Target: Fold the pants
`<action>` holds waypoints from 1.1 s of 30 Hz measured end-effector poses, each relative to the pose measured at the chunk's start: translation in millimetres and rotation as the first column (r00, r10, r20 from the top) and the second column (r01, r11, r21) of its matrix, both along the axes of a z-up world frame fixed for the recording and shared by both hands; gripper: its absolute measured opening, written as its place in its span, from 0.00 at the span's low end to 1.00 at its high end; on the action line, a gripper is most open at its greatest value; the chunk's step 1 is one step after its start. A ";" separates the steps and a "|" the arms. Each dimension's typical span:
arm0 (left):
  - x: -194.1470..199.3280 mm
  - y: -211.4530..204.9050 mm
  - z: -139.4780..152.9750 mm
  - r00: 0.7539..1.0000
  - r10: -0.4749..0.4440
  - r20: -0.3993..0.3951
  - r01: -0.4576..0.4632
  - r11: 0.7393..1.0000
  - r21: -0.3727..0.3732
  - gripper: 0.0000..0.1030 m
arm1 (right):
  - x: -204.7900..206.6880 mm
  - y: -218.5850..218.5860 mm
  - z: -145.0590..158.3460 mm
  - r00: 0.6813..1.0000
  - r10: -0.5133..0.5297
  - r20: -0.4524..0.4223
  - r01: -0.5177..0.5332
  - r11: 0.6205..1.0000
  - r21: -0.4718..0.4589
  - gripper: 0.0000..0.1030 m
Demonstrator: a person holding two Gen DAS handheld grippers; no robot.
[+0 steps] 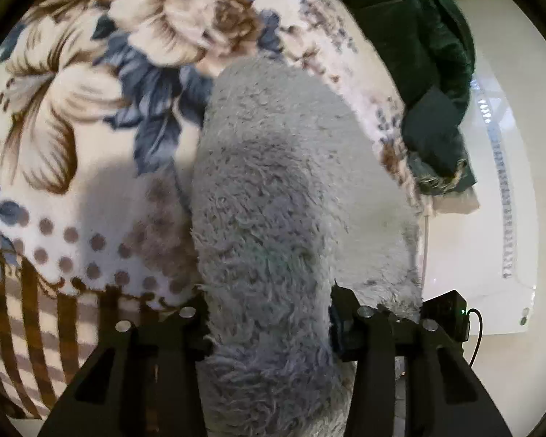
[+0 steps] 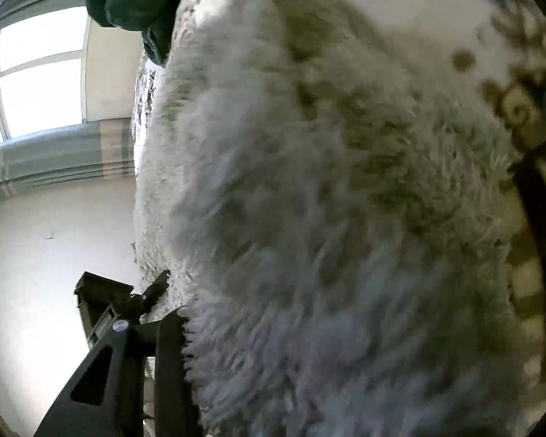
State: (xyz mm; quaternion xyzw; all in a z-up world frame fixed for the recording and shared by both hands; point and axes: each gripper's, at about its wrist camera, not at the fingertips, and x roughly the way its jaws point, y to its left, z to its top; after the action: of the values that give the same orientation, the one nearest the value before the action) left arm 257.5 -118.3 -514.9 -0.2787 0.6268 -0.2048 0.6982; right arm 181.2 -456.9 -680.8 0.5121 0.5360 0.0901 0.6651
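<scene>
Pants (image 1: 273,196) (fluffy grey, no readable label) clamped in left gripper (image 1: 269,313); right gripper (image 2: 236,324) grip indiscernible.

I'm in a home bedroom: a floral blanket (image 1: 91,109) on the bed, a curtained window (image 2: 40,73).

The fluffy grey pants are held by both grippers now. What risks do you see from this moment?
1. The pants bulge thickly between the left gripper fingers, so the plush pile may slip out.
2. In the right wrist view the pants hide most of the right gripper, so its hold cannot be checked.
3. The dark green garment lies close on the floral blanket and could be dragged along.
</scene>
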 end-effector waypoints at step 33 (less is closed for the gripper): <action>454.3 309.5 -26.4 0.960 0.170 0.221 -0.208 0.964 0.164 0.51 | 508.4 315.6 44.1 0.952 0.276 0.130 -0.235 0.936 -0.263 0.52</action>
State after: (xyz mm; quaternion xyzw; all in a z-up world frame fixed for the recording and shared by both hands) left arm 711.8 191.3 -541.3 -0.2485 0.5384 -0.1052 0.7983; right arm 689.6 -141.4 -636.7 0.3428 0.5483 0.1512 0.7477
